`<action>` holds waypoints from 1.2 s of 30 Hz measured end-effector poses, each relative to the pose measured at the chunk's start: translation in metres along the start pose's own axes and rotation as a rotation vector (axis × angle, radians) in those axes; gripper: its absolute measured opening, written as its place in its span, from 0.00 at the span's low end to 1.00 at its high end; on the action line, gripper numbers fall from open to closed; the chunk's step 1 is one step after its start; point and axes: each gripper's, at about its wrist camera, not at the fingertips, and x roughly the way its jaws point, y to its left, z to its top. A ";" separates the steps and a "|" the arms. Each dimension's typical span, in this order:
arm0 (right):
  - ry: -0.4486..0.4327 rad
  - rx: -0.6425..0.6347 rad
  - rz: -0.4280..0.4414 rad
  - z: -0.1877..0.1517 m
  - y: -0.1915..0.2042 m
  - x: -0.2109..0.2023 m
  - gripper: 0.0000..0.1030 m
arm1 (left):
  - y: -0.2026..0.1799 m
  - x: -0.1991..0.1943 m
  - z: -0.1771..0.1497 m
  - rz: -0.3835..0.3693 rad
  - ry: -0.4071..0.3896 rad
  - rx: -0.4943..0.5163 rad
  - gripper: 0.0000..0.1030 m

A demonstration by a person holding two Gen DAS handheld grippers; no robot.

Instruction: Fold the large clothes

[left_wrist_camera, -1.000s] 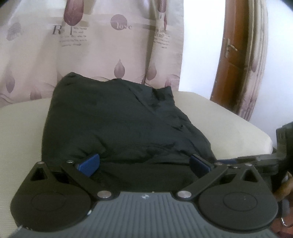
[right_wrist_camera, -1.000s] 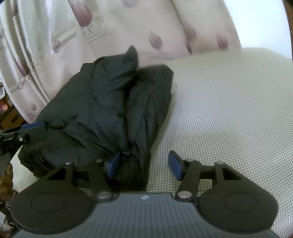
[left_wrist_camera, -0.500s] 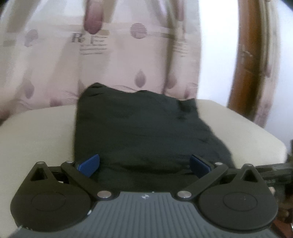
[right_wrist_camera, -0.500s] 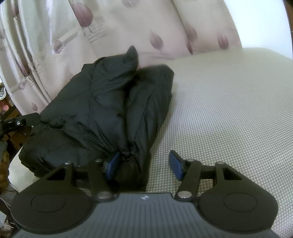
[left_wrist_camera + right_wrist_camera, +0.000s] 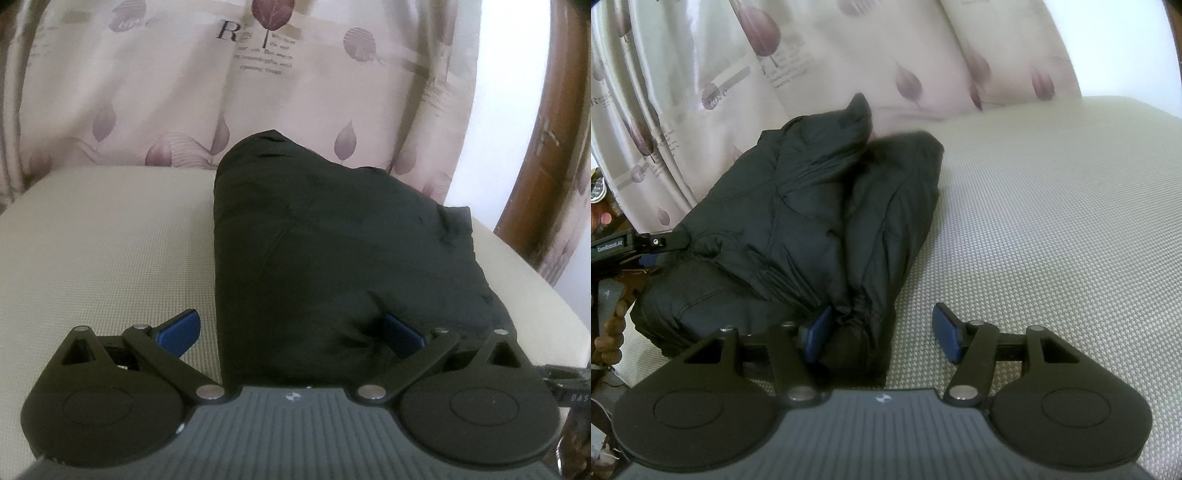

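Observation:
A black puffy jacket (image 5: 343, 251) lies folded in a bundle on a beige cushioned surface (image 5: 110, 240). My left gripper (image 5: 288, 332) is open, its jaws wide apart around the bundle's near end, with the right pad pressed into the fabric. In the right wrist view the jacket (image 5: 812, 221) lies to the left. My right gripper (image 5: 882, 332) is open around the bundle's near corner, its left pad against the fabric and its right pad over bare cushion. The left gripper's arm (image 5: 639, 243) shows at the far left edge.
A pink leaf-print curtain (image 5: 258, 85) hangs behind the cushion. A brown wooden door frame (image 5: 535, 166) stands at the right. The cushion (image 5: 1052, 221) stretches wide to the right of the jacket. Clutter (image 5: 602, 206) sits beyond its left edge.
My left gripper has swung left, so the jacket now sits right of centre and bare cushion shows at the left. My right gripper has barely moved.

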 end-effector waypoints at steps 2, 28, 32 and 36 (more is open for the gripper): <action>0.000 0.001 0.000 0.000 0.000 0.000 0.58 | -0.002 0.002 0.001 -0.002 0.001 0.015 1.00; 0.003 0.001 0.002 0.000 0.000 0.001 0.59 | -0.014 0.015 0.003 -0.019 0.012 0.085 1.00; 0.014 0.002 0.005 0.003 -0.002 0.001 0.63 | -0.007 0.016 0.001 -0.043 0.015 0.050 1.00; 0.020 0.009 0.008 0.006 -0.006 0.002 0.69 | 0.008 0.019 0.000 -0.094 0.038 -0.028 1.00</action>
